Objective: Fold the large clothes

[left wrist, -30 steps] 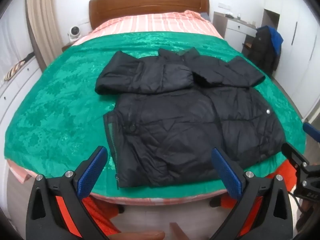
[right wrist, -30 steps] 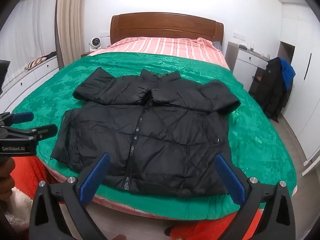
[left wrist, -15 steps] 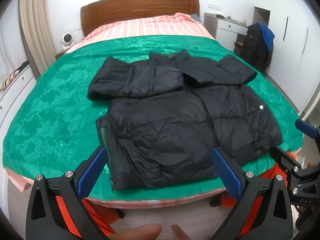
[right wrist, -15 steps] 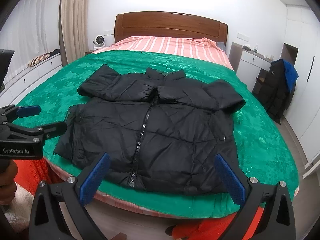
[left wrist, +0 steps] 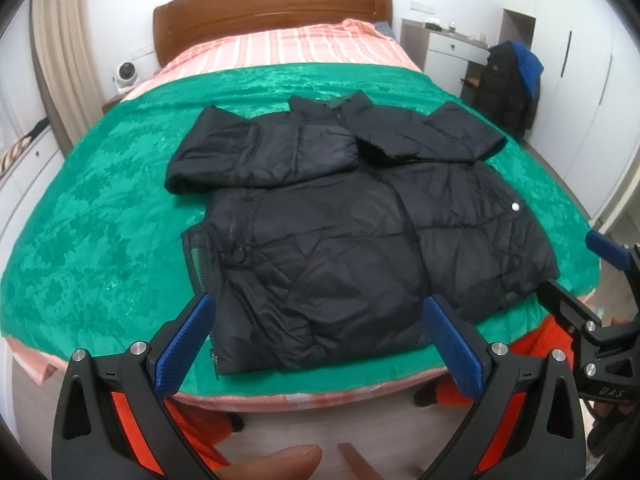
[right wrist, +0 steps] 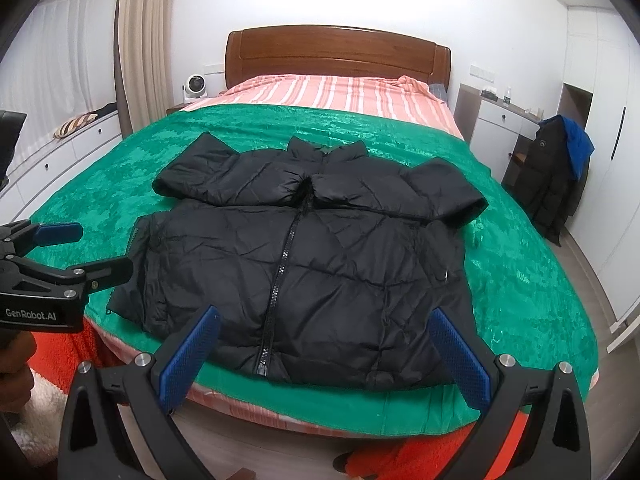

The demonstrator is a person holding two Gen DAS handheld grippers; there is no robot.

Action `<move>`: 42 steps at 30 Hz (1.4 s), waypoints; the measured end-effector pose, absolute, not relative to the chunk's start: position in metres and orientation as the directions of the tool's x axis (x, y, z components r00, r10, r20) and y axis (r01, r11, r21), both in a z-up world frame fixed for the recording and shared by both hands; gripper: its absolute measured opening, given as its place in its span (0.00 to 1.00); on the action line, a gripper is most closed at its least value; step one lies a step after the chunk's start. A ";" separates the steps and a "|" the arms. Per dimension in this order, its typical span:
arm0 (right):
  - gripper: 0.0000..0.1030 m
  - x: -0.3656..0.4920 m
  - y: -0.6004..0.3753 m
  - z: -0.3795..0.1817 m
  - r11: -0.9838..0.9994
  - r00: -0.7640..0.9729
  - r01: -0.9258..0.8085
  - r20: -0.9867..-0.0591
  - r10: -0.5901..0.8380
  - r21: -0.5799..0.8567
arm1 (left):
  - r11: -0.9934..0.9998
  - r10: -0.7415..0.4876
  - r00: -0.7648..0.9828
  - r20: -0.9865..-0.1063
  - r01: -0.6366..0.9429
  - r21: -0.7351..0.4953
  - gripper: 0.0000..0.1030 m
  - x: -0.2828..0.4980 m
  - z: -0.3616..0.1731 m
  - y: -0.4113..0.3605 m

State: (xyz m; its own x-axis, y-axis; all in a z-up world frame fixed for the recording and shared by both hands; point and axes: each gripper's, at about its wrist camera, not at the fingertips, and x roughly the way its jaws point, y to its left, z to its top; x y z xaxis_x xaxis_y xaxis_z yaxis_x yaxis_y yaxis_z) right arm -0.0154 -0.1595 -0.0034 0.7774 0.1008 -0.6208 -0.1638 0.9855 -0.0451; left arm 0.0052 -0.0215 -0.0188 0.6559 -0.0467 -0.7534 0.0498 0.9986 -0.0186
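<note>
Green plush blanket [right wrist: 120, 184] covers the near two thirds of a bed, with pink striped bedding [right wrist: 336, 96] beyond it and a brown wooden headboard [right wrist: 336, 54] against the white wall. At far left in the right wrist view stand a beige curtain [right wrist: 140, 40], a low white drawer unit [right wrist: 52, 156] bearing a striped cushion [right wrist: 74, 125], and a small white fan [right wrist: 195, 84] beside the headboard. Next comes the left gripper [right wrist: 86, 250], seen from the side at the left edge, its blue-padded fingers spread apart and holding nothing, poised above the blanket's near left corner. The black puffer jacket [right wrist: 320, 252] lies flat, front up, in the middle of the blanket near the foot of the bed; both sleeves are folded across the chest, meeting at the collar, and the zip runs down the centre to the hem. The hem lies just inside the near edge of the blanket. The right gripper [right wrist: 326, 346] hovers before the hem, its jaws wide apart and empty, clear of the fabric. In the left wrist view a fingertip [left wrist: 280, 458] of the person shows at the bottom edge, and orange fabric [left wrist: 536, 340] shows below the bed's edge. To the right stand a white desk [right wrist: 496, 120] and a dark coat with a blue hood [right wrist: 558, 172] hung on a chair, then white wardrobe doors [right wrist: 616, 160]. Nothing lies on the jacket or between it and either gripper.
</note>
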 end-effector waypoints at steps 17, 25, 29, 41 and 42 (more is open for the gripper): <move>1.00 -0.018 -0.159 -0.001 0.986 0.783 -0.164 -0.614 0.105 -0.041 | 0.997 -0.060 0.661 -0.748 0.070 -0.018 1.00 0.002 -0.014 -0.022; 1.00 -0.018 -0.158 -0.001 0.985 0.781 -0.165 -0.616 0.105 -0.041 | 0.998 -0.057 0.659 -0.750 0.067 -0.017 1.00 0.003 -0.014 -0.021; 1.00 -0.018 -0.159 -0.001 0.985 0.778 -0.165 -0.619 0.105 -0.040 | 0.998 -0.058 0.657 -0.752 0.067 -0.017 1.00 0.003 -0.014 -0.021; 1.00 -0.018 -0.158 -0.003 0.986 0.775 -0.164 -0.622 0.107 -0.035 | 0.997 -0.060 0.650 -0.758 0.069 -0.020 1.00 0.004 -0.015 -0.022; 1.00 -0.018 -0.158 -0.003 0.986 0.774 -0.164 -0.624 0.107 -0.035 | 0.997 -0.061 0.649 -0.758 0.069 -0.021 1.00 0.004 -0.015 -0.021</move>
State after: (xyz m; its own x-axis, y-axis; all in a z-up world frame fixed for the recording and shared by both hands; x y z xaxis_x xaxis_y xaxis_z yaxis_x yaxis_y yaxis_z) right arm -0.0176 -0.1578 -0.0031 0.7744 0.1069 -0.6236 -0.1641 0.9858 -0.0348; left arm 0.0037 -0.0213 -0.0153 0.6493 -0.0610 -0.7581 0.0690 0.9974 -0.0212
